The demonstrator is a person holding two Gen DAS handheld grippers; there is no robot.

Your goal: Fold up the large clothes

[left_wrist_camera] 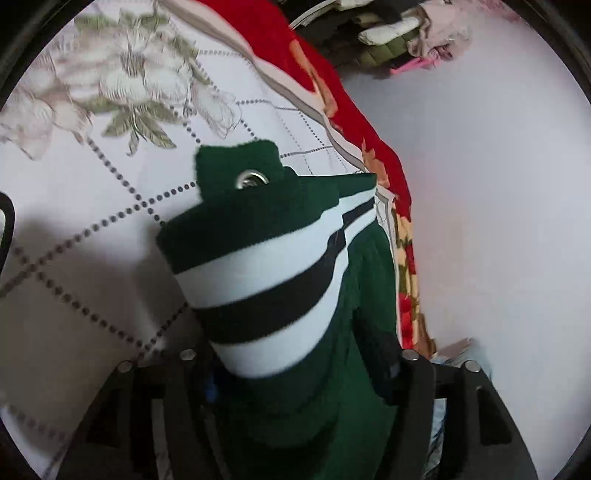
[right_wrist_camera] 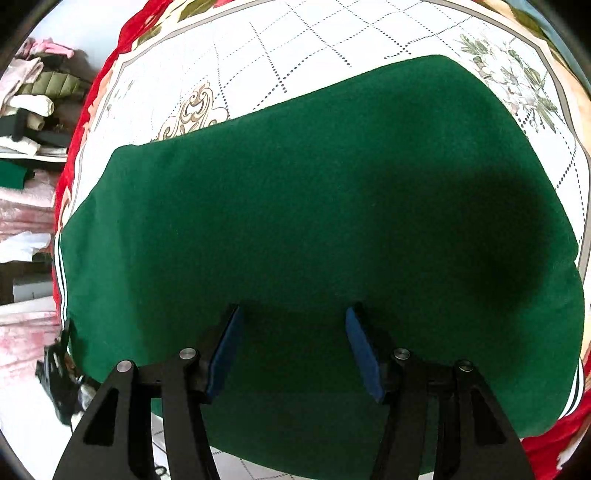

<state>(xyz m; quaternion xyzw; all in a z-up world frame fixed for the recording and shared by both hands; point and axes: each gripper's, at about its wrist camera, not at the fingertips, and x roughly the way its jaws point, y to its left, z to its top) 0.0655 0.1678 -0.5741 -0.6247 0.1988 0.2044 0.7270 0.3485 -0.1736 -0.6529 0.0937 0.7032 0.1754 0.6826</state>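
A dark green garment (right_wrist_camera: 295,192) lies spread flat over the bedspread (right_wrist_camera: 295,48), with white and black stripes along its left edge (right_wrist_camera: 59,280). My right gripper (right_wrist_camera: 293,314) points down at it and is open. Its blue pads (right_wrist_camera: 225,350) are bare and nothing sits between them. In the left wrist view, a bunched striped end of the garment (left_wrist_camera: 266,266) with a metal eyelet (left_wrist_camera: 253,179) rises between the fingers of my left gripper (left_wrist_camera: 295,354). The cloth fills the gap and hides the pads, so I cannot see whether they press on it.
The bedspread (left_wrist_camera: 92,206) is white with a dotted grid, flower prints and a red border (left_wrist_camera: 369,122). Beyond its edge, a pile of folded clothes (left_wrist_camera: 399,33) sits against a pale wall. More clothes (right_wrist_camera: 33,92) lie at the far left in the right wrist view.
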